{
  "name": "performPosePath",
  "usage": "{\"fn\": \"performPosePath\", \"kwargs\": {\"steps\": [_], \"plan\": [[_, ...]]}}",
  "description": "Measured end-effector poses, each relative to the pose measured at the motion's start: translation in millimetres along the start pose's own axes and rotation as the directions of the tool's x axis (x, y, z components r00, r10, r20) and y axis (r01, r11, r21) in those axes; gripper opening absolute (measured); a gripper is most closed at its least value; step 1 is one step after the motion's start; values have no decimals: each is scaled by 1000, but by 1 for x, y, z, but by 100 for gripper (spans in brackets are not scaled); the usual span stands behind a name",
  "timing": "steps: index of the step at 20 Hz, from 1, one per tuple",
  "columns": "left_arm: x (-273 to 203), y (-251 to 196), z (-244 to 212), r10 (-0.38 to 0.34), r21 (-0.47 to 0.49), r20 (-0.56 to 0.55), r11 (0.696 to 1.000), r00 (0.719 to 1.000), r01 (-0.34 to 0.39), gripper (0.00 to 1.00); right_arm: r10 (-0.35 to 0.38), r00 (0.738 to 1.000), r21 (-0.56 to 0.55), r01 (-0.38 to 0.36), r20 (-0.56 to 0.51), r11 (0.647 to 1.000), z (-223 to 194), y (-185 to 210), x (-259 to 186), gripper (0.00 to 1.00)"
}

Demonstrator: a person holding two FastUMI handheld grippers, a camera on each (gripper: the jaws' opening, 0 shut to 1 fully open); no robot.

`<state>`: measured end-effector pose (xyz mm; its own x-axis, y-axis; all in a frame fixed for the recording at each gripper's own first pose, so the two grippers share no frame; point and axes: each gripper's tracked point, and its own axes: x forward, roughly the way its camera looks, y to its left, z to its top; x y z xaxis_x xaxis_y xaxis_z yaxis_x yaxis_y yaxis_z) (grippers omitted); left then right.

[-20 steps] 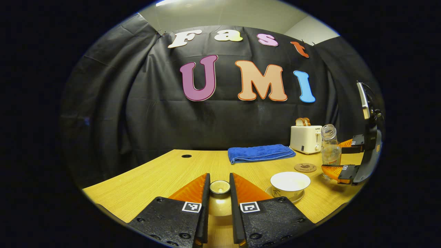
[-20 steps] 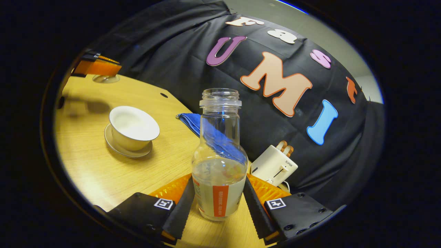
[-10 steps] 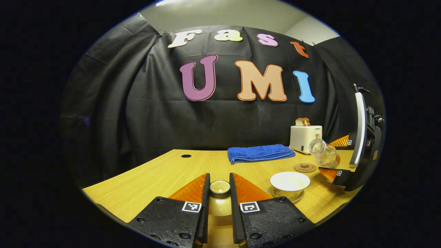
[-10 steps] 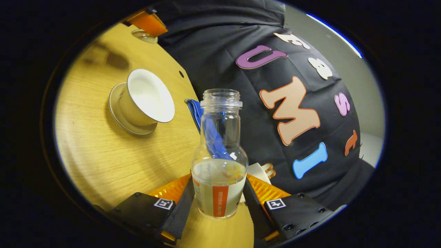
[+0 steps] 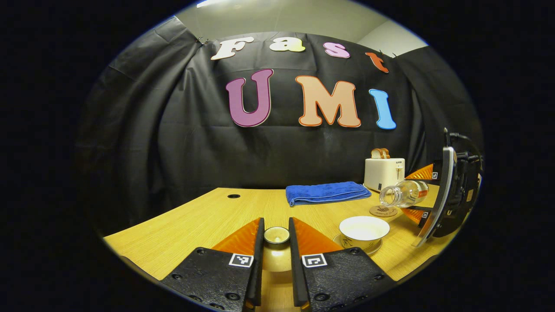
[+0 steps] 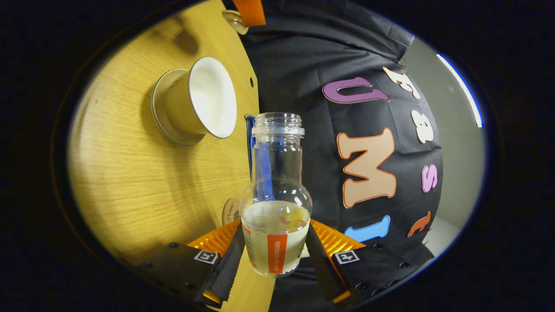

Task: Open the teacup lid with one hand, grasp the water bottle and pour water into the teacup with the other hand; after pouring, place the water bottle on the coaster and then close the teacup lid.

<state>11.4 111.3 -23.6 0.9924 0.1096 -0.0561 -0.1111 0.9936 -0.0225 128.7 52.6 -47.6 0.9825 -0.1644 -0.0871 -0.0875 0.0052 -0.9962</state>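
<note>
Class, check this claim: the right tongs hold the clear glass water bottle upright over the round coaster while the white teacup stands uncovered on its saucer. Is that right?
One detail is wrong: the clear glass water bottle is not upright. The left gripper view shows it tipped nearly level, mouth towards the white teacup. The rest stands: the right tongs hold it over the round coaster.

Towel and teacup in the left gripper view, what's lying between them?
Nothing: bare table separates the towel from the teacup in the left gripper view.

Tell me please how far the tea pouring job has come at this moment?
Done: the lid is off, clamped in the left gripper. In hand: the right gripper tips the water bottle toward the open teacup. Left: pouring, setting the bottle on the coaster, closing the lid.
</note>
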Motion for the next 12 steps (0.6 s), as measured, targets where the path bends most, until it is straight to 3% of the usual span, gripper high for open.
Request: {"fn": "performPosePath", "kwargs": {"steps": [12], "plan": [[0, 0, -1, -5, 0, -1, 1000, 1000, 5, 26, -33, 996, -252, 53, 82, 966, 16, -10, -6, 81]]}}
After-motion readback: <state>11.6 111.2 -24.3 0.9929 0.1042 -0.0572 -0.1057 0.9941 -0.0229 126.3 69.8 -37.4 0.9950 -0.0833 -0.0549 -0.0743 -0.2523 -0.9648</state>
